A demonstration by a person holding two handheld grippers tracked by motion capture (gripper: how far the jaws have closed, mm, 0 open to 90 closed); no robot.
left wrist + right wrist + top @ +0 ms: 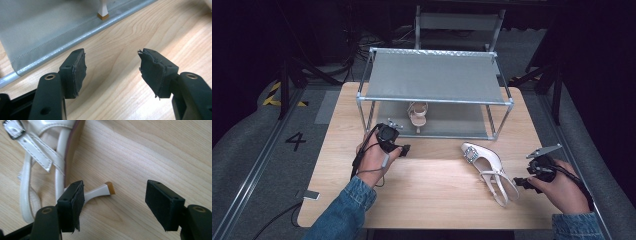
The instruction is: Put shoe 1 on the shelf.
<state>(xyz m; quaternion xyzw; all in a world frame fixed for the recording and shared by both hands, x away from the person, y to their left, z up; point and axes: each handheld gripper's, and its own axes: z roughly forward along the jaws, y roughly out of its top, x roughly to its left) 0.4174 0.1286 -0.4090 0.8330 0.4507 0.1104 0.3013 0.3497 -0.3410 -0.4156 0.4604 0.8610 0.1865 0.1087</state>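
White patent leather marked the slingback shoe (488,170) that lay on its side on the pale wooden surface (427,190), toe with a jewelled buckle toward the rack, straps and heel toward the person's right hand. Its slim heel, tipped in tan (110,188), pointed across the wood in the right gripper view, close to the left pad of the right tongs (120,202) and partly behind it. Those tongs stood wide apart with bare wood between their pads, gripping nothing; whether the pad actually touched the heel could not be told.

A second shoe of the same kind (417,114) stood on the lower grey fabric shelf of the metal-framed shoe rack (434,100), near the shelf's front edge; its heel tip showed at the top of the left gripper view. The left tongs (112,72) hung just in front of that shelf over the surface, their worn black pads spread wide and empty. Denim sleeves covered both forearms in the high view.
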